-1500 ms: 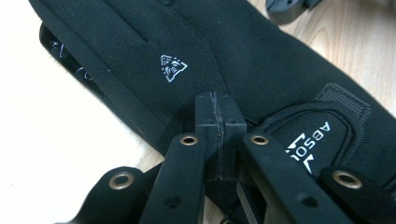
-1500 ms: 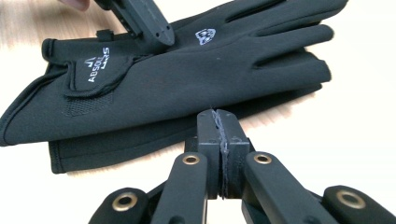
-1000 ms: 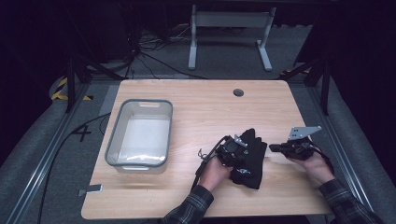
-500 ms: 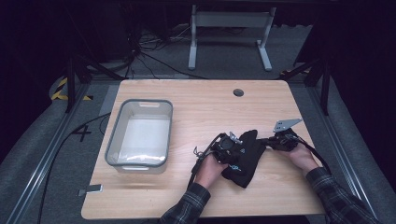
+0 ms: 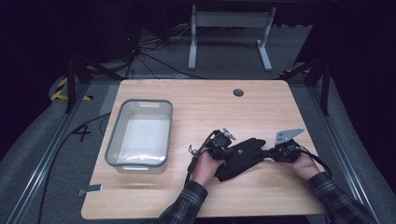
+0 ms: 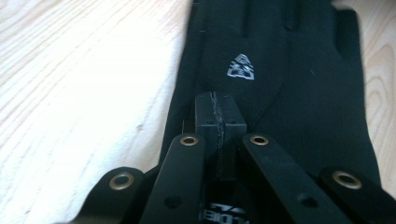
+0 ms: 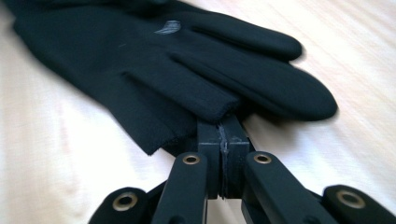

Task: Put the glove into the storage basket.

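The wooden table (image 5: pixel 196 107) carries 2 things: a clear plastic bin (image 5: pixel 140 134) at its left side, and a black glove (image 5: pixel 243 156) lying flat toward the near edge, well apart from the bin. The bin looks empty, though its pale floor makes that hard to confirm.

The glove sits between the 2 hands. The left gripper (image 5: pixel 223 148) is at the glove's cuff end, and in the left gripper view its jaws are pressed together over the black fabric (image 6: pixel 280 60) near a small printed logo (image 6: pixel 242 67); whether they have actually nipped a fold of cloth or merely rest shut on top of it, I cannot tell. The right gripper (image 5: pixel 273 153) is at the opposite end, and the right gripper view shows its jaws closed right at the glove's fingertips (image 7: pixel 210 100), seemingly pinching the end of 1 finger or the layer under it.

My judgement: the work in hand is handling this glove, probably straightening it or lifting it toward the bin. Both ends are now taken hold of, so the grasping stage looks done. What is left is the main part: the glove lies on the table, not raised, and nothing has reached the bin yet.
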Available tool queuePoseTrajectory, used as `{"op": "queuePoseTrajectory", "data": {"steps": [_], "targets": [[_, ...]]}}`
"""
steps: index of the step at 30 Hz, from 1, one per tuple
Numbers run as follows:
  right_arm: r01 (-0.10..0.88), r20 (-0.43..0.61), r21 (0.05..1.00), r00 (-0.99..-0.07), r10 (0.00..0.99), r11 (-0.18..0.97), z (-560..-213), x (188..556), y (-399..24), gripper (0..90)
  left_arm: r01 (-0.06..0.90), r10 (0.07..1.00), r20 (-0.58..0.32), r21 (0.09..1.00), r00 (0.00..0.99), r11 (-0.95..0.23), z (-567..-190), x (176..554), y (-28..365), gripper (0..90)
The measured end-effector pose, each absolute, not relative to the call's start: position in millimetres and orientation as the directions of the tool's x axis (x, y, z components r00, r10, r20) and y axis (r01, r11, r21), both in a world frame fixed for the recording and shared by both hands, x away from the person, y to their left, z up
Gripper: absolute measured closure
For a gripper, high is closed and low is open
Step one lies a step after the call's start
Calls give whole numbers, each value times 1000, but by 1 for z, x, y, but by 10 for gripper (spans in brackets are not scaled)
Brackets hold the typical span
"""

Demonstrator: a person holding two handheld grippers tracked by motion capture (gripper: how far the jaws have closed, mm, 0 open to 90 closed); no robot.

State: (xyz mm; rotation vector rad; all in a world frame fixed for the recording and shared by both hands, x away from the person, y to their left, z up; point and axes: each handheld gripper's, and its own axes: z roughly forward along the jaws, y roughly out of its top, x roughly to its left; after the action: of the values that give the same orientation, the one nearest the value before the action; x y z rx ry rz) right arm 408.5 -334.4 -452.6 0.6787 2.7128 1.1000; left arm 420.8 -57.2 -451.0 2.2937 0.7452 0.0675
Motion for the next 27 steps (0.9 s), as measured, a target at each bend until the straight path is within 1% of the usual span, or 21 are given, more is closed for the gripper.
{"op": "queuePoseTrajectory", "data": {"steps": [3, 7, 9, 11, 12, 13, 14, 15, 17, 19, 22, 23, 24, 27], "targets": [[343, 34, 687, -896, 443, 641, -452, 400, -333, 900, 492, 530, -158, 648, 833, -581, -451, 421, -57, 899], [353, 30, 713, -879, 477, 605, -444, 397, -342, 893, 490, 521, -169, 654, 837, -576, -447, 420, -54, 897], [360, 36, 732, -868, 495, 579, -442, 394, -350, 836, 487, 510, -181, 665, 841, -566, -444, 420, -52, 881], [370, 25, 734, -852, 522, 569, -442, 391, -358, 759, 476, 489, -194, 680, 851, -558, -440, 419, -51, 821], [378, 18, 733, -843, 538, 566, -443, 389, -363, 704, 473, 479, -196, 674, 856, -568, -439, 420, -52, 779], [384, 14, 734, -833, 553, 560, -443, 387, -367, 644, 452, 472, -164, 661, 866, -599, -435, 420, -54, 730], [394, 7, 736, -818, 575, 551, -443, 385, -373, 573, 452, 472, -164, 661, 866, -599, -435, 420, -54, 673], [404, 10, 739, -807, 590, 539, -444, 384, -377, 533, 422, 442, -151, 664, 884, -618, -430, 422, -53, 623], [424, 17, 744, -785, 619, 517, -445, 382, -386, 456, 413, 420, -160, 663, 893, -625, -429, 424, -53, 528], [440, 13, 741, -764, 645, 507, -447, 380, -393, 393, 404, 401, -164, 652, 901, -642, -429, 428, -51, 447], [456, -14, 738, -727, 686, 498, -452, 377, -403, 297, 395, 379, -173, 649, 909, -650, -431, 431, -50, 366], [456, -14, 738, -727, 686, 498, -452, 377, -403, 297, 385, 370, -169, 655, 913, -651, -433, 432, -50, 366], [462, -19, 737, -716, 698, 493, -454, 377, -407, 268, 372, 356, -165, 660, 920, -653, -434, 432, -50, 339], [476, -25, 745, -681, 732, 468, -457, 380, -412, 199, 345, 331, -155, 673, 931, -654, -438, 433, -54, 216]]}}
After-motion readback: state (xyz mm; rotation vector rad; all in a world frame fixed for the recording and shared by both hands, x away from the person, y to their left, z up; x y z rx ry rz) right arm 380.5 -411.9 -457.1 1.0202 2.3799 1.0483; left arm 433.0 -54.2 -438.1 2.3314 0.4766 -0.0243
